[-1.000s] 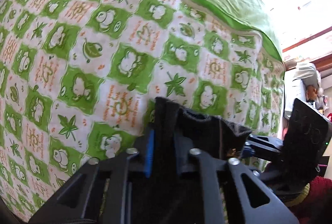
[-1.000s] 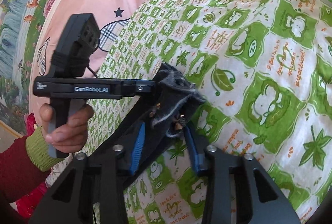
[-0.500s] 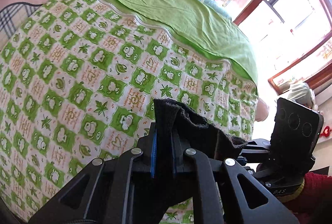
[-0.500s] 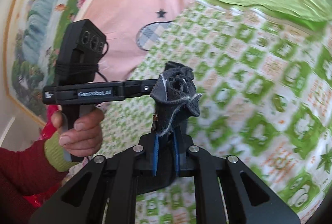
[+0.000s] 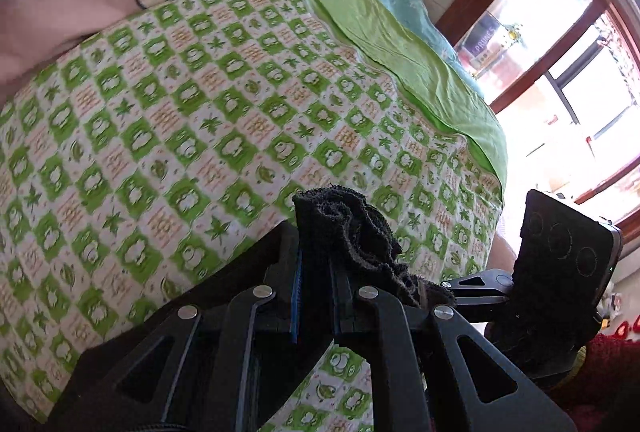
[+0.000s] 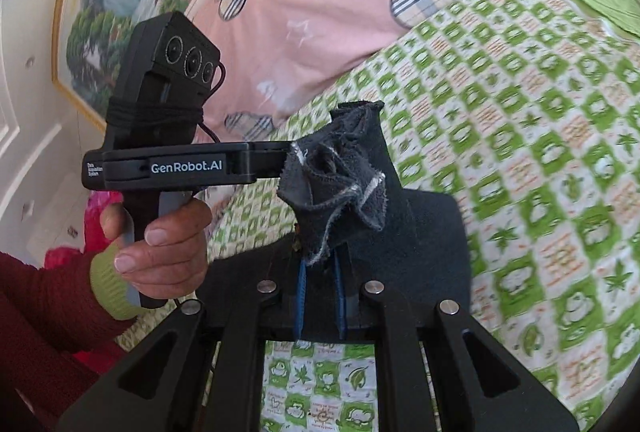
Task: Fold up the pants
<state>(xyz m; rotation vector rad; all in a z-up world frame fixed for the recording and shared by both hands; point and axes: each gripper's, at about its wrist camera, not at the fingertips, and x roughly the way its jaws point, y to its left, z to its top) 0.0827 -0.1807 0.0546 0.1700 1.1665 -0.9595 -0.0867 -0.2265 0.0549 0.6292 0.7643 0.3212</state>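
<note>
Both the left hand-held gripper (image 5: pixel 316 296) and right hand-held gripper (image 6: pixel 320 296) clenched bunched edges of the dark pants (image 6: pixel 340 172), held side by side above the bed (image 5: pixel 160 136).

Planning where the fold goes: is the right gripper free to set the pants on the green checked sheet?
Probably yes: the right gripper is shut on the pants, and the checked sheet beyond looks bare.

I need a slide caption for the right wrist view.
Right gripper clamps bunched dark pants above the green-patterned bedspread.
</note>
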